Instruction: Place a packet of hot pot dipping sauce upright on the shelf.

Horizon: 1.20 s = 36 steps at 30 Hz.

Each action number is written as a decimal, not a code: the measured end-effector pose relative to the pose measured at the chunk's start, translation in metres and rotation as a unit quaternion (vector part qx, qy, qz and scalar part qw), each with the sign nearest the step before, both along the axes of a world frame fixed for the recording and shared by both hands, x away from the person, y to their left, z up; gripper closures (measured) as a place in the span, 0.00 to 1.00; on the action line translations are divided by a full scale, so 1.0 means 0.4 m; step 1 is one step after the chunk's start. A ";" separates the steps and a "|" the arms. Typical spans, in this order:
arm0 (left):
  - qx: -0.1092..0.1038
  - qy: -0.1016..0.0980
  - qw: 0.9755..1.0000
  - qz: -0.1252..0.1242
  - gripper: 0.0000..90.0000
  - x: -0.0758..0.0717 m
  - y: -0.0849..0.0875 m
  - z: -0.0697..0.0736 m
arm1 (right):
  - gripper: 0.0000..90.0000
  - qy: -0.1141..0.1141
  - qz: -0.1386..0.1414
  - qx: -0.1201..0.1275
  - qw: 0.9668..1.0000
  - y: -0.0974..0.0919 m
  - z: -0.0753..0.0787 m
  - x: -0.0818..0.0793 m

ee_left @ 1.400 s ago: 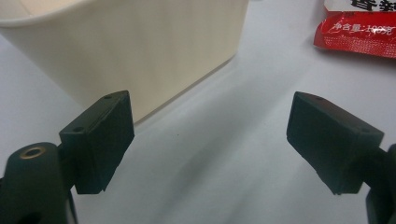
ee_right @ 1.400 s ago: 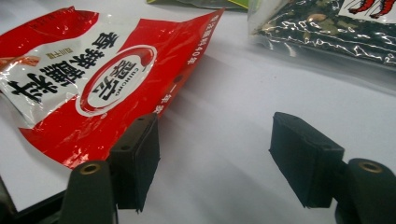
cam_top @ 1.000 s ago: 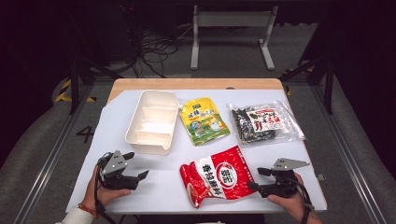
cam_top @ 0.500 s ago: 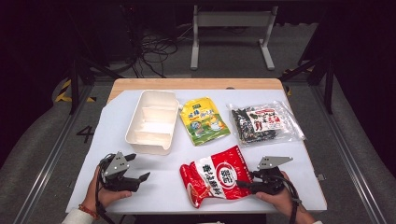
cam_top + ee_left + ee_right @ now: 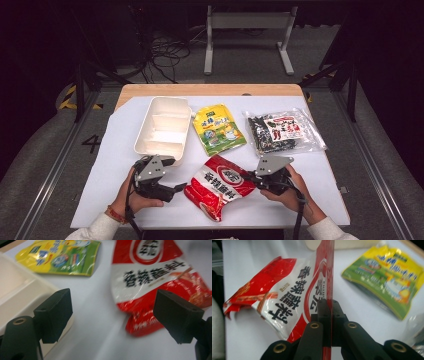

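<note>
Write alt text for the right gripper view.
The right gripper has just closed its two black jaws on the thin edge of a red and white snack bag, which stretches away over the white table. A yellow-green pouch lies to the right.

Claws: I see matte black on the left claw (image 5: 181, 188) and right claw (image 5: 248, 176), each topped by a grey three-cornered plate.
Screws: brass-ringed holes.
Cables: black, trailing.
Sleeves: white cuffs.
Wrist: orange band beside left cuff.
</note>
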<state>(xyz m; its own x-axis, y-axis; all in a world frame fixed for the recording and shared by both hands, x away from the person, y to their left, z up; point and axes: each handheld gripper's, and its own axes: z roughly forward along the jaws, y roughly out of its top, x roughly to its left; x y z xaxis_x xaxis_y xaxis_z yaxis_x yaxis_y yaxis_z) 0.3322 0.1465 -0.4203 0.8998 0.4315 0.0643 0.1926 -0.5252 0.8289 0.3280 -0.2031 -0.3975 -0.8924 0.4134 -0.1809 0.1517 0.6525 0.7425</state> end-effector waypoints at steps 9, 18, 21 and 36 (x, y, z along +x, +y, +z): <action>0.005 0.024 1.000 -0.005 0.20 0.033 -0.038 0.000 | 1.00 -0.080 0.028 -0.011 0.996 0.070 0.030 0.002; 0.007 0.047 0.998 -0.031 0.38 0.054 -0.071 -0.005 | 1.00 -0.128 0.041 0.006 0.991 0.116 0.067 -0.005; 0.028 0.032 0.998 -0.041 0.55 0.047 -0.091 -0.008 | 1.00 -0.136 0.039 0.011 0.990 0.126 0.068 -0.009; -0.030 0.036 0.996 -0.071 1.00 0.031 -0.083 -0.004 | 0.68 -0.134 -0.010 0.062 0.989 0.095 0.069 -0.036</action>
